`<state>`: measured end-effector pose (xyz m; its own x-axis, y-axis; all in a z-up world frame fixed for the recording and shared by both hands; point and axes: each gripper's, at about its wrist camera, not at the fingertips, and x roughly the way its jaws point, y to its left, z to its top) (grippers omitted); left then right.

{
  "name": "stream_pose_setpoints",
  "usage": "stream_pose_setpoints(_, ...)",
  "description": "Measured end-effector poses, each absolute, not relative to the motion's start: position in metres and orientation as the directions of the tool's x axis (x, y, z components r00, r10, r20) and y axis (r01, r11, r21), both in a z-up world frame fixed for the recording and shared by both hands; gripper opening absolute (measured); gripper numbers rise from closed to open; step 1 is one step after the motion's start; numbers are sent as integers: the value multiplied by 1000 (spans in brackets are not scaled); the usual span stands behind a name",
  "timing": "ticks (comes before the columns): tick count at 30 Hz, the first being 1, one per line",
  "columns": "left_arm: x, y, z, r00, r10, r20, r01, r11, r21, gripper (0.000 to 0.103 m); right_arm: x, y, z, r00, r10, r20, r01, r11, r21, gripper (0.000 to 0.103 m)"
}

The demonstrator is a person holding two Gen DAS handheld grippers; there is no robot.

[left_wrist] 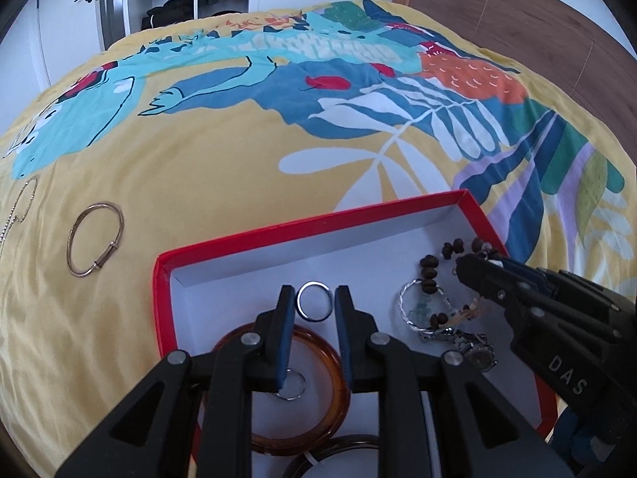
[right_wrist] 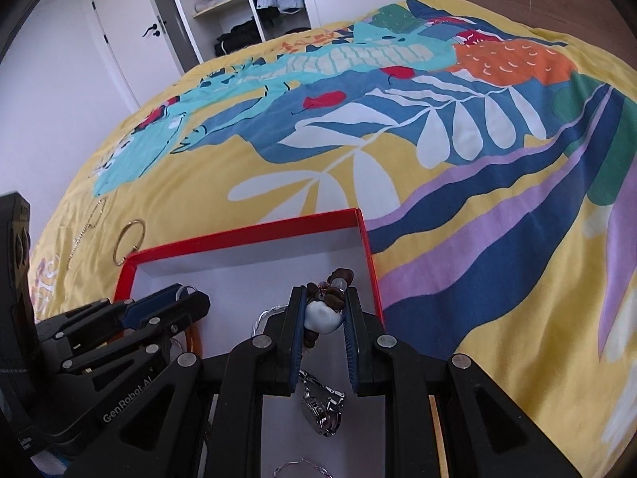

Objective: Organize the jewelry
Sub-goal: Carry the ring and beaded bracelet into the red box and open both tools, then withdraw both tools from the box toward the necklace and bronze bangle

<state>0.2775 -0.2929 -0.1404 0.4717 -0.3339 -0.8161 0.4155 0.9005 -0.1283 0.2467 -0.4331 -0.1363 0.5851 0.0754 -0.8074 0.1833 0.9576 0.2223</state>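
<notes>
One red-rimmed box (left_wrist: 167, 279) with a white floor, set on a yellow patterned bedspread (left_wrist: 199, 167); inside it one silver ring (left_wrist: 315, 301), one amber bangle (left_wrist: 334, 382), one darker bangle (left_wrist: 350, 444) at the near edge, one small ring (left_wrist: 295, 387) within the amber bangle, one silver bracelet (left_wrist: 406, 298), one wristwatch (left_wrist: 479, 356), one brown bead string (left_wrist: 430, 271); outside the box, to the left on the cloth, one gold bangle (left_wrist: 95, 239) and one thin chain (left_wrist: 24, 203); left gripper (left_wrist: 313, 292) narrowly parted, silver ring between the fingers, contact impossible to tell; right gripper (right_wrist: 325, 312) clamped on a white bead (right_wrist: 322, 316) of the brown bead string, low over the box's right side.
</notes>
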Motion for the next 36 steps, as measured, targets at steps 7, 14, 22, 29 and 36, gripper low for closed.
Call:
stream_pose_setpoints(7,275,-293,-136,488,-322,-811,410,905,-113,19,243,-434,-134,588,72,-806,187,957,222,19)
stream_pose_setpoints(14,272,-292,-130,496,-323,-806,404,908,-115,20,234,-435,-126,598,61,-799,193,957,217,31)
stream_pose_setpoints(22,262,-287,-116,511,-341,-789,411,903,-124,20,220,-438,-113,611,45,-791,215,952,220,34)
stream_pose_setpoints(29,247,-273,-94,530,-388,-754,422,892,-162,21,203,-438,-101,615,32,-788,237,945,224,37)
stream_pose_setpoints(36,238,-249,-74,547,-394,-739,412,895,-171,27,191,-425,-84,624,34,-781,228,947,224,38)
